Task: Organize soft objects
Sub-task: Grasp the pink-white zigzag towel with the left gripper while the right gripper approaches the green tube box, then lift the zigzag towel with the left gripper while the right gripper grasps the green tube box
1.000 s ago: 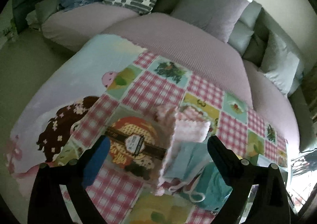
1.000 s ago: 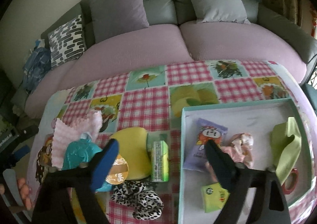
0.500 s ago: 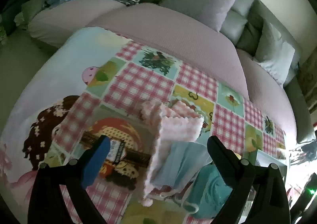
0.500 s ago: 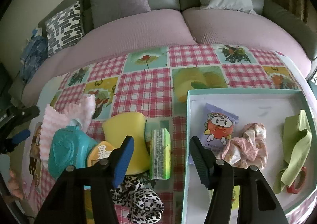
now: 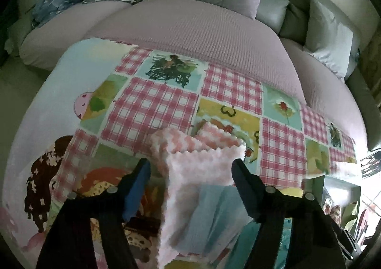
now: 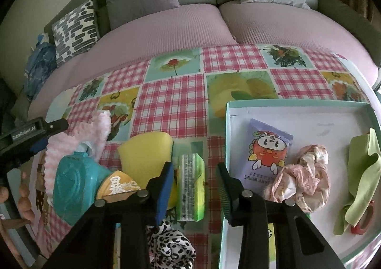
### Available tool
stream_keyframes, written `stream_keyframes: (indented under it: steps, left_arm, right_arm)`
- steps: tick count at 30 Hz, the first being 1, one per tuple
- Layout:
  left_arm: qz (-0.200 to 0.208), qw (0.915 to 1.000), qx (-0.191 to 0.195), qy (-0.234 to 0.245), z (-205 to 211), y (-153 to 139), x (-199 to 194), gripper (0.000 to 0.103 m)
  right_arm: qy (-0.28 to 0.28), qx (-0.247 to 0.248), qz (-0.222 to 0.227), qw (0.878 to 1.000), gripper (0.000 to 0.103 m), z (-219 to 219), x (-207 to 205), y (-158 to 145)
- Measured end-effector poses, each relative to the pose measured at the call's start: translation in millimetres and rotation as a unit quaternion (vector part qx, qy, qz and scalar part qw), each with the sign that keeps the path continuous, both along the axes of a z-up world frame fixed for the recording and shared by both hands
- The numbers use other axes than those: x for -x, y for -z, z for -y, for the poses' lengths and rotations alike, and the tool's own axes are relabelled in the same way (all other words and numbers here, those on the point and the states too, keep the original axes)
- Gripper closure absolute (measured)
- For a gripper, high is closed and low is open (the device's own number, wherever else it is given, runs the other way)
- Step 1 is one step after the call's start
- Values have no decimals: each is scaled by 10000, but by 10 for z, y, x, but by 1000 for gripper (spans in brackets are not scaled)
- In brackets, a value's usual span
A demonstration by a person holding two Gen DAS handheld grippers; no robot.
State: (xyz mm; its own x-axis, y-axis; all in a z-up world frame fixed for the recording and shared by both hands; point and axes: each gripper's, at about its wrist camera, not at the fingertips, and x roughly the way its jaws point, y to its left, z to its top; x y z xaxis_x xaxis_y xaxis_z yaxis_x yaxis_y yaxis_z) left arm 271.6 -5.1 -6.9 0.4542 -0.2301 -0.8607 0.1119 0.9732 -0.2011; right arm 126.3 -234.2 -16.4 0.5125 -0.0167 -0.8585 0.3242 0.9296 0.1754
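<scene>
Over the checked tablecloth [image 5: 164, 102], my left gripper [image 5: 190, 171] straddles the pink towel [image 5: 200, 164], jaws about half open and closing; the towel sits between them, the pads not yet pressing it. My right gripper [image 6: 195, 173] hangs beside the tray [image 6: 297, 104], jaws fairly narrow and closing, with the green packet [image 6: 190, 188] between them, untouched. Left of the packet lies the yellow sponge [image 6: 145, 152]. Beyond the sponge, at the tablecloth's edge, lies the towel [image 6: 95, 131].
</scene>
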Motion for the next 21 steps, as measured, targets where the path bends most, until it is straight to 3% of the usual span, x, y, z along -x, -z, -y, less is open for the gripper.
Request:
stream_keyframes:
  steps: [7, 14, 15, 21]
  left_arm:
    - [-31, 10000, -48, 64, -38, 10, -7, 69]
    - [-67, 9999, -90, 114, -34, -3, 16, 85]
    - [-65, 9999, -88, 114, -34, -5, 13, 92]
    - [-129, 9998, -68, 164, 37, 35, 3, 95]
  right_arm:
    - [-67, 9, -128, 9999, 64, -52, -37, 63]
    - [-67, -3, -184, 9998, 64, -47, -31, 84]
    - [-70, -6, -185, 9998, 64, -46, -31, 85]
    - [-60, -33, -201, 9998, 64, -24, -42, 91]
